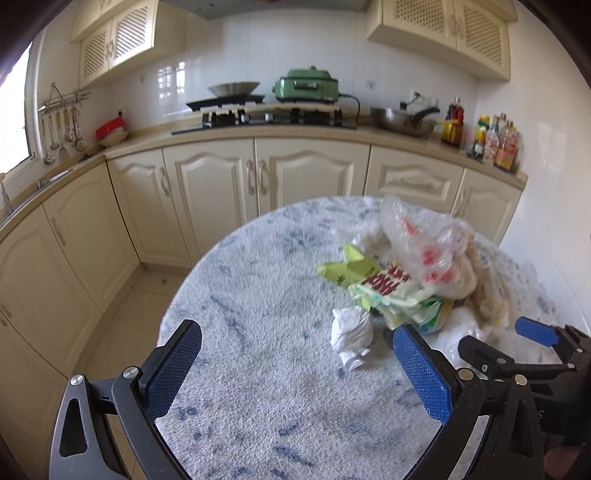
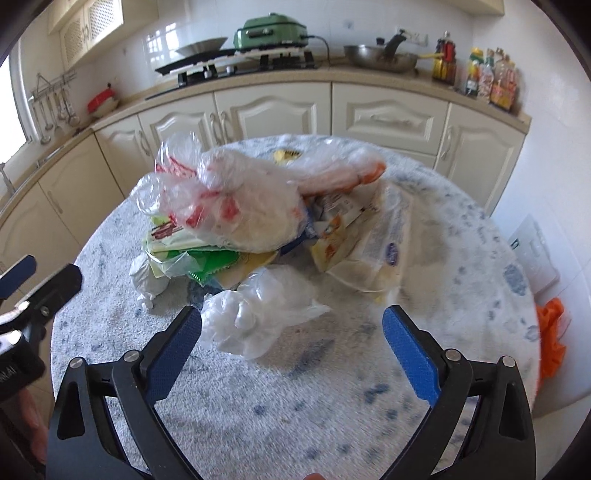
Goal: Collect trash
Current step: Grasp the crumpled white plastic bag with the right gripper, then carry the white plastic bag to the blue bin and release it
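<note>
Both the left claw [image 1: 295,354] and the right claw [image 2: 291,332] stood wide apart and empty, so the loose trash pile [image 2: 258,206] on the table [image 2: 461,295] risked scattering if one thin bag was pinched alone.

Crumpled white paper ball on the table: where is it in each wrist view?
Left wrist: crumpled white paper ball, centre-right, in front of the trash pile, between the open fingers.
Right wrist: same ball, left of centre, at the pile's left edge.
Shared landmark: green appliance on the counter.
</note>
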